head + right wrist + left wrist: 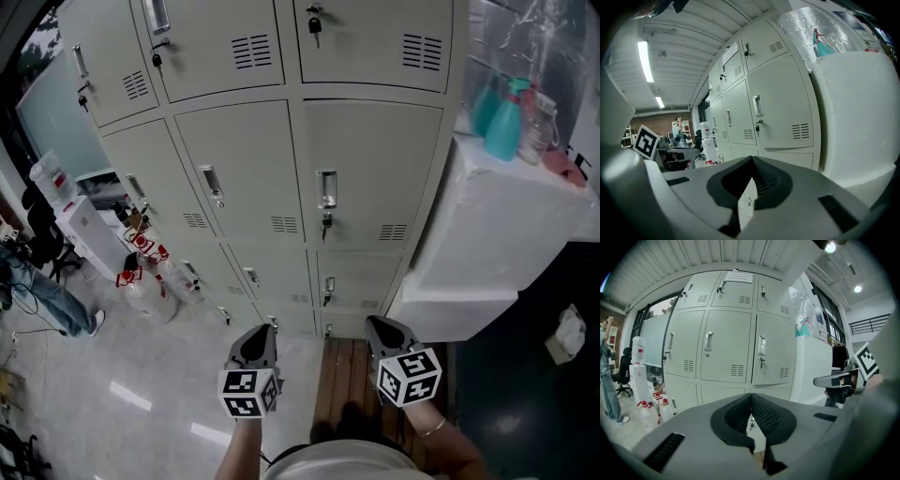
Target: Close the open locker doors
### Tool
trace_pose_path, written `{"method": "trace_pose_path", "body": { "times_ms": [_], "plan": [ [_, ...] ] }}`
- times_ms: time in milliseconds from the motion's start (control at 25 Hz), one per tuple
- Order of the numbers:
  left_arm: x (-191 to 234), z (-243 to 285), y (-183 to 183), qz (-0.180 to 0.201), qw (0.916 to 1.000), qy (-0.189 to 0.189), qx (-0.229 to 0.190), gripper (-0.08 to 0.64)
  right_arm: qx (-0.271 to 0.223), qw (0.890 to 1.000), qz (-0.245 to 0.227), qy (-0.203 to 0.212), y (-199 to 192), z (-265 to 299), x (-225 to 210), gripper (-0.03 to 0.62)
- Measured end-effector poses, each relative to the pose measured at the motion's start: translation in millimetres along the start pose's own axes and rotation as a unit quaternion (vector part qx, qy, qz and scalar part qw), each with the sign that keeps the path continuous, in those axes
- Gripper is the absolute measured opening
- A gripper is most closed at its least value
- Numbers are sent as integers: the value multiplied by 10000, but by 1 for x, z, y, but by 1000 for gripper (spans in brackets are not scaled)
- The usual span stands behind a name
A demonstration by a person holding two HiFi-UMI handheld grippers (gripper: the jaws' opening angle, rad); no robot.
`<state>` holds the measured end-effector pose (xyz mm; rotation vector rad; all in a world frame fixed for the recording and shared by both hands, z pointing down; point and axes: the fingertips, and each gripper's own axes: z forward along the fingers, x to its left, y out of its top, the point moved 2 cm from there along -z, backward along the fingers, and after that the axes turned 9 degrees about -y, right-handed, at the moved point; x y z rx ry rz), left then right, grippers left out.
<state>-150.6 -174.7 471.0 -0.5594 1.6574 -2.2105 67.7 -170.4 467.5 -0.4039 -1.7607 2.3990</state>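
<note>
A bank of pale grey lockers (370, 169) fills the upper half of the head view, and every door that shows lies flush and closed, with handles and keys (325, 202) in place. My left gripper (266, 330) and right gripper (377, 324) are held side by side low in front of the bottom row, apart from the doors. Both are shut with nothing between their jaws. In the left gripper view the jaws (751, 395) meet at their tips before the lockers (722, 348). The right gripper (751, 158) is likewise closed, lockers (780, 108) beyond.
A white box-like unit (497, 244) stands right of the lockers with a teal spray bottle (504, 122) on top. Water bottles with red caps (141, 281) sit on the floor at left. A person (37, 281) stands far left. Wooden slats (347, 375) lie underfoot.
</note>
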Motion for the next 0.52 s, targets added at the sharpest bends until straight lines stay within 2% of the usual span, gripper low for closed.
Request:
{"method": "trace_pose_path", "body": {
  "times_ms": [520],
  "plan": [
    [8,0,3,-5,10000,90,-41,20,77,10000,-7,22,-2,9,2,3]
  ]
}}
